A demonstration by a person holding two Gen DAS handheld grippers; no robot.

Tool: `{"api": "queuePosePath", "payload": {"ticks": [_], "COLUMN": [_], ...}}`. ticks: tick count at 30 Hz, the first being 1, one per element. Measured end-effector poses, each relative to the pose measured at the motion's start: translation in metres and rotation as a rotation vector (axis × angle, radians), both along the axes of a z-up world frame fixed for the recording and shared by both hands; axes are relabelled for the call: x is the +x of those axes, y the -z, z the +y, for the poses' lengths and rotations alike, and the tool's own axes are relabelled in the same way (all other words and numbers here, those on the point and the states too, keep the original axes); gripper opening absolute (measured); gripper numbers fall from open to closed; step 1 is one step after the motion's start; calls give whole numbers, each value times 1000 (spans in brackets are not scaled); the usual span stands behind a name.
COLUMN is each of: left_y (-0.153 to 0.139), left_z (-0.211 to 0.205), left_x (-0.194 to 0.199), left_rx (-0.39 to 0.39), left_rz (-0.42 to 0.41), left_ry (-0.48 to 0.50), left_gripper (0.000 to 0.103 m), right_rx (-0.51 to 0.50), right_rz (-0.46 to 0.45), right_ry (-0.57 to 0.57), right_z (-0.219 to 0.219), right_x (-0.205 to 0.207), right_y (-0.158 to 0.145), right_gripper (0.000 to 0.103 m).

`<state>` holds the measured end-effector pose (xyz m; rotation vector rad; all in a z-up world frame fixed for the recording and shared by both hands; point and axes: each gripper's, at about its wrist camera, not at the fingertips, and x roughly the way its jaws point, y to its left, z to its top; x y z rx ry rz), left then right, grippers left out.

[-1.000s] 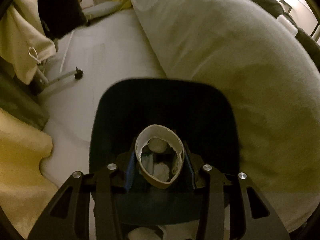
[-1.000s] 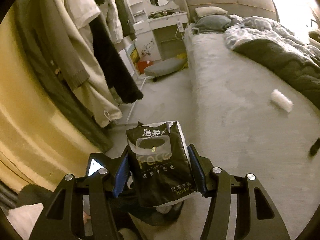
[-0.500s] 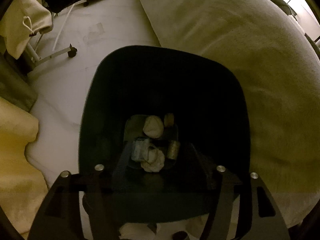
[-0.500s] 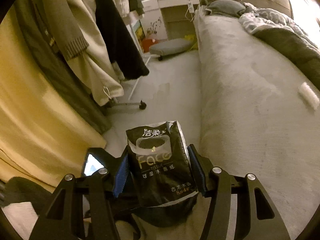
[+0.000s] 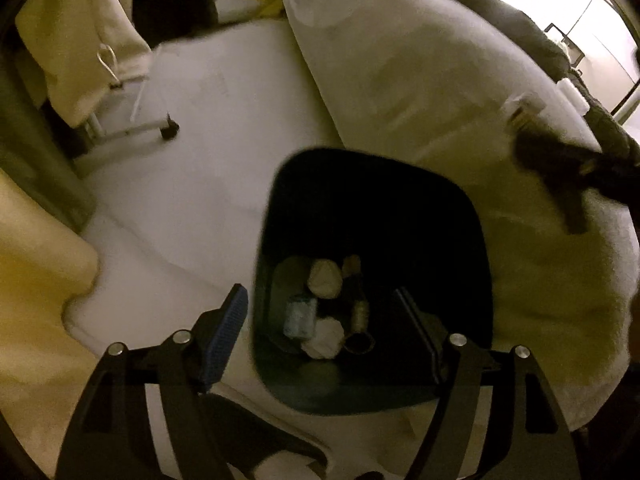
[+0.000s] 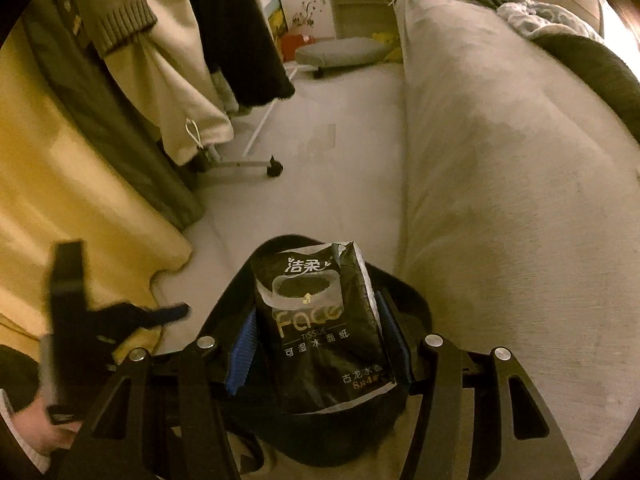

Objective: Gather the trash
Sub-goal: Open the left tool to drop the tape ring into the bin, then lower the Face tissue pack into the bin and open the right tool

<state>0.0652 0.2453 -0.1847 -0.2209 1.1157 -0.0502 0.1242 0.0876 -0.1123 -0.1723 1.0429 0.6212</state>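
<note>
We see a wide bed with a pale grey cover beside a light floor. On that floor, against the bed, stands a dark rounded-square plastic trash bin, with crumpled white tissue and a brown cardboard tube at its bottom. Our left gripper hangs over the bin's near edge, its jaws opening with nothing pressed between them. Our right gripper, above the bin, clamps a black plastic tissue packet with white lettering between its blue pads.
</note>
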Motion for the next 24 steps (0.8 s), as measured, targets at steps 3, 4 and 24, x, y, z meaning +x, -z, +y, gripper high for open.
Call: {"api": "queuePosePath", "payload": {"ticks": [3,4,24], "left_y": [-16,-20,-137], "left_z": [7,9,12], "left_x": [-4,-6,-26], "left_rx": [19,20,52], "left_rz": [-44,-58,-365], "left_ry": [4,2,15], "left_gripper": [71,70,48], "right_rx": [-23,-36,-111], "right_rz": [21,24,101], "right_ry": [-7,-12,-12], "right_z": [7,10,19], "right_x": [2,1,14], "right_y": [12,16,64], "right_gripper": [57,57,57]}}
